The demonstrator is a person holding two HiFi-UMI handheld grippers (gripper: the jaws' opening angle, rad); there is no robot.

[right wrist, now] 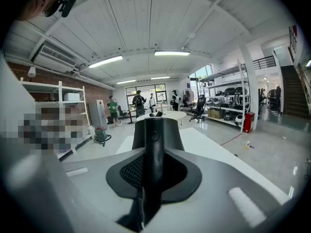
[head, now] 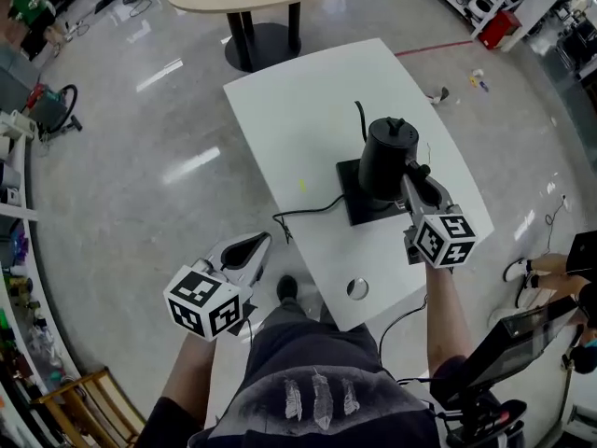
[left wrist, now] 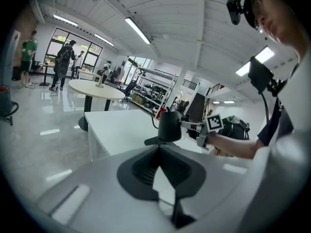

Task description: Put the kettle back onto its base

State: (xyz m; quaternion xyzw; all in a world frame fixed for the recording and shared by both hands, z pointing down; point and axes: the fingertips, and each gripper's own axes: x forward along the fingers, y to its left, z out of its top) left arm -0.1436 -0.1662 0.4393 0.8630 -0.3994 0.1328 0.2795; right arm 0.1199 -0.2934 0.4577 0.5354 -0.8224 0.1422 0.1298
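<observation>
1. left gripper [head: 262, 241] and right gripper [head: 411, 177]: pale grey shells, black padded insides.
2. Each one's got a white cube with black square markers.
3. Person's wearing dark grey clothes [head: 308, 362] with three pale streaks, a black shoe [head: 287, 288], and a black head camera [left wrist: 235, 8].

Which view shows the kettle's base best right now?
The head view: the black square base lies on the white table, partly under the kettle. The left gripper view shows it small and edge-on; in the right gripper view the kettle blocks it.
</observation>
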